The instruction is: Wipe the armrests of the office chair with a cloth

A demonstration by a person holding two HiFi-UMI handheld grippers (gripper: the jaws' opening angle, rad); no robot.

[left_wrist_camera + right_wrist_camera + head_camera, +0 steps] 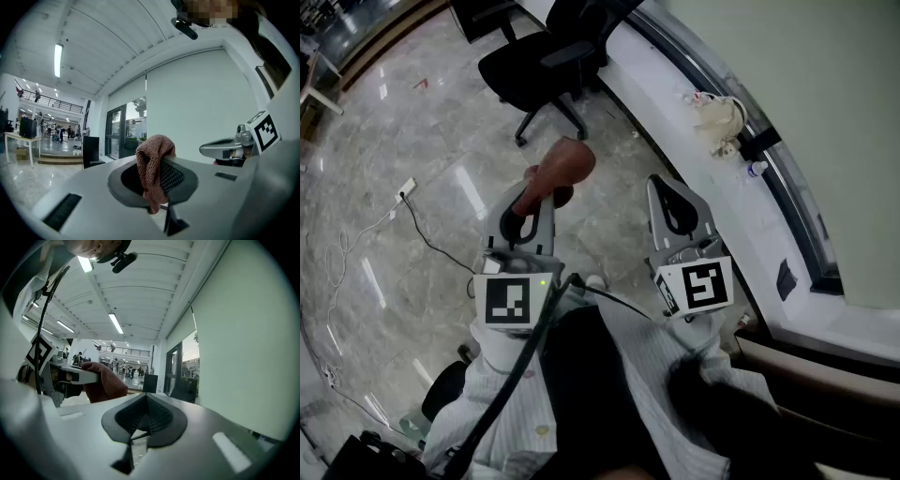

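A reddish-brown cloth (563, 168) sticks up out of my left gripper (534, 194), which is shut on it. In the left gripper view the cloth (151, 165) hangs folded over the pinch between the dark pads. My right gripper (677, 187) is held level beside the left one, shut, with nothing in it; its pads (157, 417) meet along one line. The black office chair (540, 56) stands on castors well ahead of both grippers, near the window ledge. Neither gripper touches it. The right gripper view shows the cloth (107, 382) at its left.
A long white window ledge (675, 89) runs along the right, with a white bundle (718, 118) and a small bottle (757, 170) on it. A power strip and its cable (406, 190) lie on the marble floor to the left. A dark chair base (442, 388) is by my legs.
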